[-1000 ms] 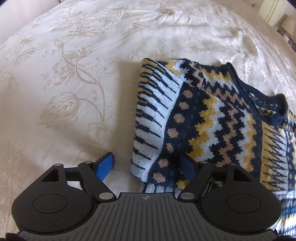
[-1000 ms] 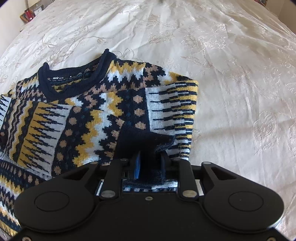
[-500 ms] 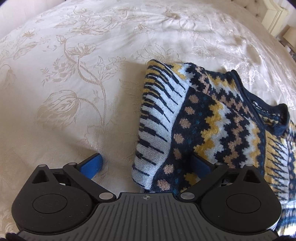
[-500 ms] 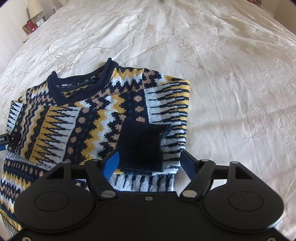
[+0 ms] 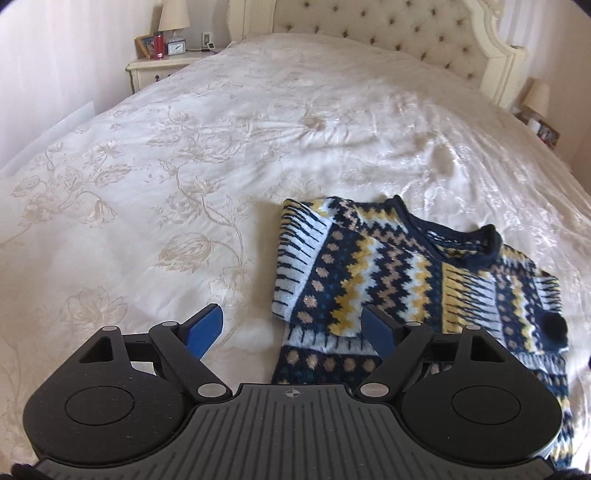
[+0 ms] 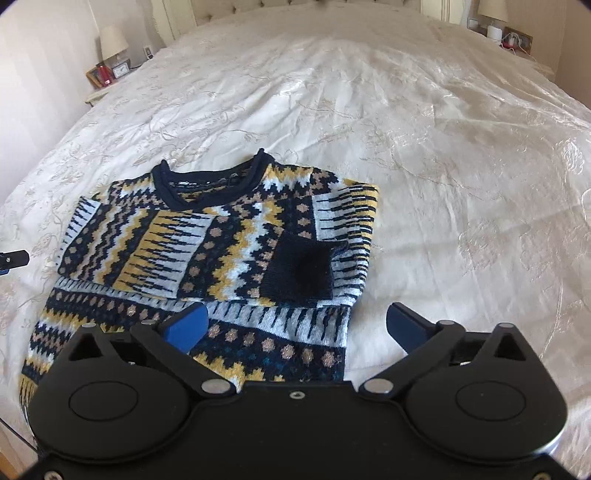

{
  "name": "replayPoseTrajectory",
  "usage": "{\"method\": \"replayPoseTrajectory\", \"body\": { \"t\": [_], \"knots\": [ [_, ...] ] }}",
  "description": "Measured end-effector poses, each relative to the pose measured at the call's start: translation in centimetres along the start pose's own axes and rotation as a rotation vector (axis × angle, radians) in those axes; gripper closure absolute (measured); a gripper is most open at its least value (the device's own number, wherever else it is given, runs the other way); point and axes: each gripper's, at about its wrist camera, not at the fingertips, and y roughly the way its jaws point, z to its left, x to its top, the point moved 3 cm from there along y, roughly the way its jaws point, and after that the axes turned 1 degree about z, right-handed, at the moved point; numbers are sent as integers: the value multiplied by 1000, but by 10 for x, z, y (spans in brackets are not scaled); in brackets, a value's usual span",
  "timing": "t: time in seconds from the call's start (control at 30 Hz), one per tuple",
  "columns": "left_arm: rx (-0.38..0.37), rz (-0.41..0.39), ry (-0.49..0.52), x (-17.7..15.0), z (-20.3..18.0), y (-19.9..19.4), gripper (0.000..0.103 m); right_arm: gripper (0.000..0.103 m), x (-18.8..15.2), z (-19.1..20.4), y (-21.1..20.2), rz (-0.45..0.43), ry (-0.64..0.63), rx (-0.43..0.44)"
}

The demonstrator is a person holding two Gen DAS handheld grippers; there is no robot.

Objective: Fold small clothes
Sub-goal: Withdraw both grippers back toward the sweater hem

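Patterned sweater (image 6: 221, 251) lies flat on bed (image 6: 443, 147), sleeves folded in across chest; dark cuff (image 6: 301, 271) rests on top at approx 3 o'clock of garment in right wrist view, neckline (image 6: 207, 184) at 12 o'clock. Right tongs (image 6: 295, 328): jaws wide, have just been opening, nothing between pads; they hang above the sweater's lower part w/o contact. Left tongs (image 5: 291, 332): jaws wide, just closed back a little, empty; right pad over sweater's near left edge, left pad over bare bedspread, no grip seen. Sweater sits at 3 o'clock in left wrist view. Nightstand (image 5: 162, 66) w/ lamp (image 5: 173, 16) at 11 o'clock, beside tufted headboard (image 5: 388, 33).
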Motion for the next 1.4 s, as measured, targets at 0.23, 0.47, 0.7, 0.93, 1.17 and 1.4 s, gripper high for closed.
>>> {"method": "replayPoseTrajectory", "body": {
  "t": [0.23, 0.47, 0.7, 0.93, 1.17, 1.4],
  "knots": [
    [29, -2, -5, -36, -8, -44, 3, 1, -25, 13, -17, -31, -103, 45],
    [38, -13, 69, -73, -12, -80, 1, 1, -49, 26, -50, -83, -110, 54],
    [-3, -155, 176, -90, -11, -126, 2, 1, -83, 53, -98, -192, -83, 18],
    [106, -250, 264, -116, -8, -157, 2, 1, -121, 80, -141, -260, -58, -41],
    [43, -86, 317, -162, -6, -144, 17, 1, -159, 97, -163, -302, -24, -290],
    [-4, 62, 347, -206, -3, -127, 27, 19, -192, 98, -142, -120, -57, -144]
  ]
}}
